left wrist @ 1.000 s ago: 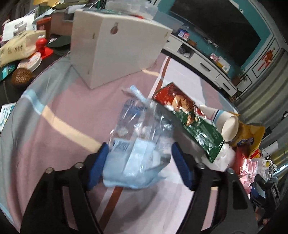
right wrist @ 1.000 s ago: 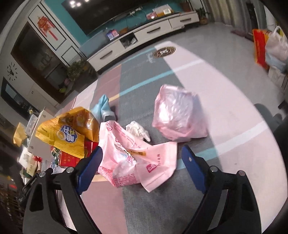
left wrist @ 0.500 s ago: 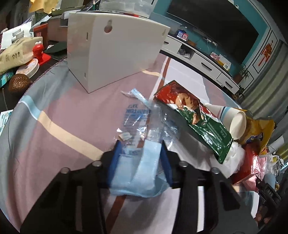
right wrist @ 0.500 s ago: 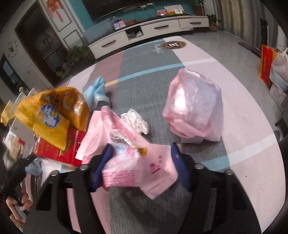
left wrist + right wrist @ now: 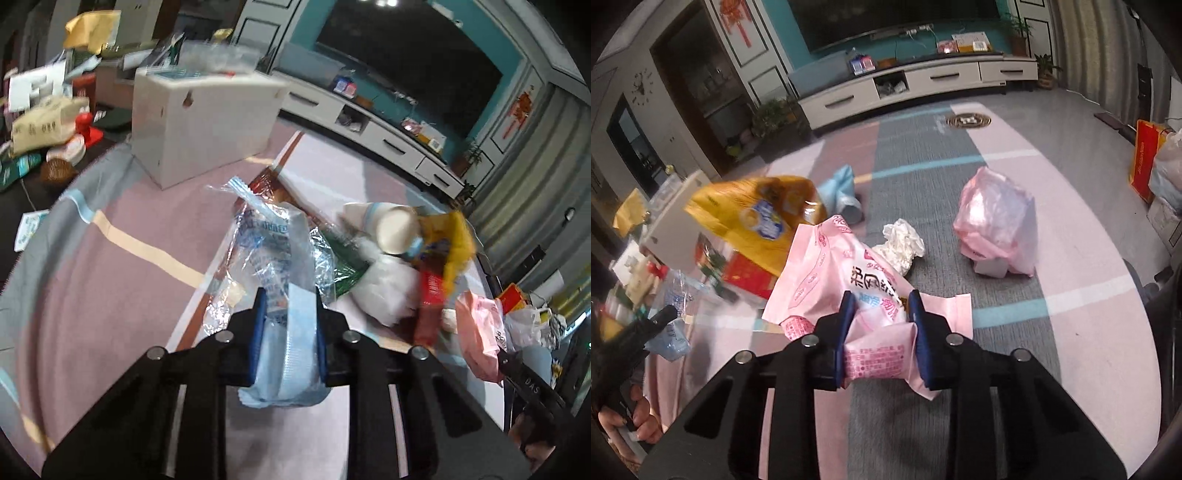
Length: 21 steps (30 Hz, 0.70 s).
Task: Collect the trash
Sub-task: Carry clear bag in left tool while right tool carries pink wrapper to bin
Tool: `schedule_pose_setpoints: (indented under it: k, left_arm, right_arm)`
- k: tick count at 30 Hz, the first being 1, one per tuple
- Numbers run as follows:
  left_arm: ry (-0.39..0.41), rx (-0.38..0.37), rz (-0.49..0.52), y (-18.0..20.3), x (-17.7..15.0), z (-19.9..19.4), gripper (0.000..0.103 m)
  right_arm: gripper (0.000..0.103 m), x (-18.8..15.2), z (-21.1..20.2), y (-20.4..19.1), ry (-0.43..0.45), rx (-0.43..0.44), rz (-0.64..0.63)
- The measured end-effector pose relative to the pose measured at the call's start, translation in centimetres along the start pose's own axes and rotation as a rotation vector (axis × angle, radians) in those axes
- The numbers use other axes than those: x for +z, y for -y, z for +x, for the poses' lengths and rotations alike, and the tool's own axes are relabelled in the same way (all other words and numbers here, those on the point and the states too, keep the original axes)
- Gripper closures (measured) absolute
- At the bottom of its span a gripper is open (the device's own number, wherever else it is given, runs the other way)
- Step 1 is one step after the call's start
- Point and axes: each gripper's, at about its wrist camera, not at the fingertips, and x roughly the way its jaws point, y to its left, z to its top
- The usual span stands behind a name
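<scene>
Left wrist view: the left gripper (image 5: 288,314) is clamped on a clear and blue plastic wrapper (image 5: 275,254), which stands up between the blue pads above the striped rug (image 5: 110,266). Left of the wrapper and behind it sits a white box (image 5: 199,125). Right of the wrapper lie a green and red snack bag (image 5: 340,258), a paper cup (image 5: 391,229) on its side and a yellow bag (image 5: 450,243).

Right wrist view: the right gripper (image 5: 881,314) is clamped on a pink snack packet (image 5: 846,284). Left of the packet lies the yellow bag (image 5: 753,214); behind it to the right lies a crumpled white tissue (image 5: 901,245); farther right a pink plastic bag (image 5: 997,221) stands on the rug (image 5: 1071,295).
</scene>
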Motion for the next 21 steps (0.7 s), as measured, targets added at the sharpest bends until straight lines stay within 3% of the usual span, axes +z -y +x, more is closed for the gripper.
schedule_pose_setpoints:
  k: [10, 21]
  left_arm:
    - [0.0, -0.025, 0.031, 1.8, -4.8, -3.0, 0.08]
    - [-0.003, 0.002, 0.172, 5.4, -7.9, -2.6, 0.079]
  right_arm:
    - [0.073, -2.8, -3.6, 0.8, 0.077, -0.056, 0.034]
    - [0.072, -2.9, -3.9, 1.1, 0.111, -0.086, 0.036]
